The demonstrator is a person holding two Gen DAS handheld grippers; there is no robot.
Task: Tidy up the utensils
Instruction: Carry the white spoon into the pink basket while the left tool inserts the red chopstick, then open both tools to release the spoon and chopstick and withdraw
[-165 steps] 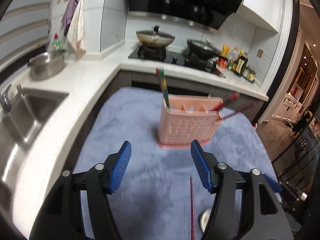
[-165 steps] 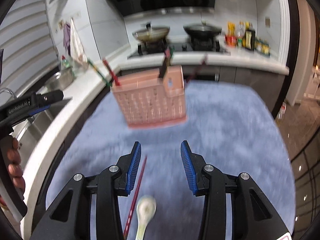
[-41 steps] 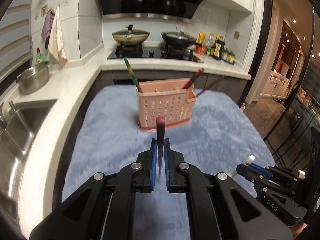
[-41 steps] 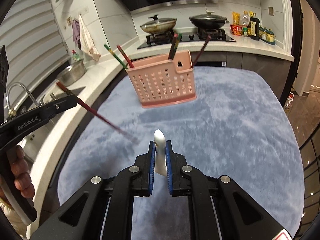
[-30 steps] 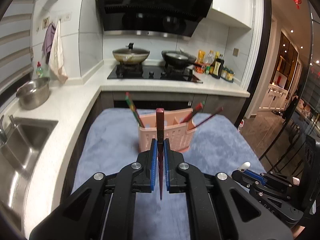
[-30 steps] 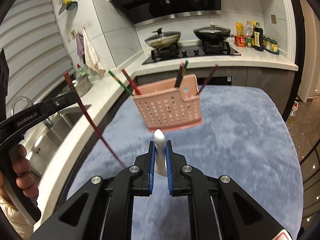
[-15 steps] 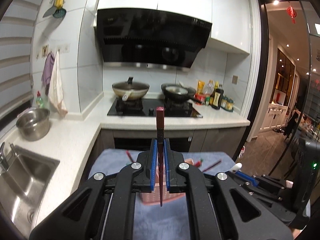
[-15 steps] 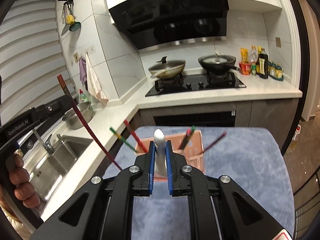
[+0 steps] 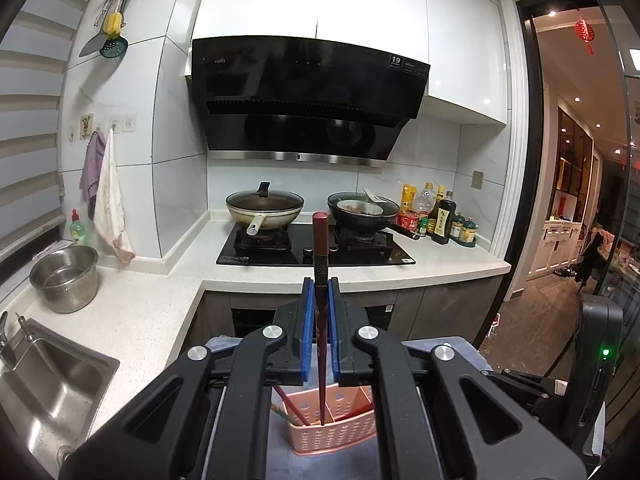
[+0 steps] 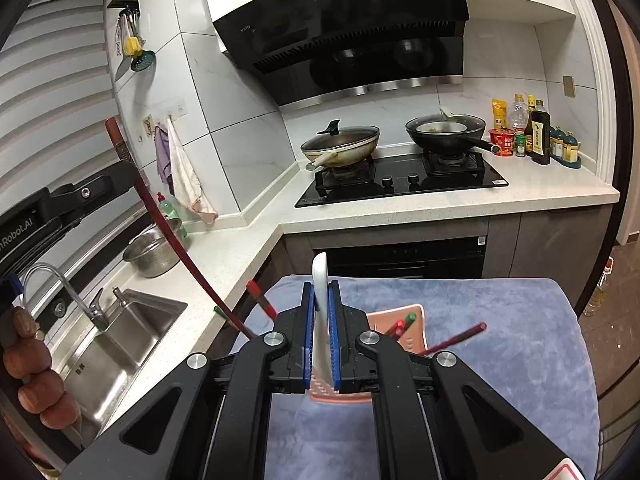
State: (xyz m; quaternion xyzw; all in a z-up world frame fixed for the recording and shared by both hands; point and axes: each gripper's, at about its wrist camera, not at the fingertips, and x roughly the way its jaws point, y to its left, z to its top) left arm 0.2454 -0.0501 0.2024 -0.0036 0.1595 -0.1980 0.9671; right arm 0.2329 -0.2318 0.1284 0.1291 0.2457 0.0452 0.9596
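My left gripper point(image 9: 320, 292) is shut on a dark red chopstick point(image 9: 321, 264) held upright, its lower tip reaching down into the pink slotted utensil holder point(image 9: 332, 434) directly below. The holder has several chopsticks in it. My right gripper point(image 10: 320, 294) is shut on a white ceramic spoon point(image 10: 321, 280), held upright above the near side of the same holder point(image 10: 400, 320). In the right wrist view the left gripper point(image 10: 124, 176) and its chopstick point(image 10: 168, 232) show at the left.
The holder stands on a blue-grey fuzzy mat point(image 10: 500, 344). A white counter point(image 9: 152, 312) with a sink point(image 9: 48, 392) and a steel colander point(image 9: 64, 278) runs along the left. A stove with two pans point(image 9: 316, 236) and bottles point(image 9: 440, 216) stand behind.
Both grippers have risen and tilted up, so the holder has dropped low in both views. The chopstick tip now reaches into the holder. Both grips are unchanged.
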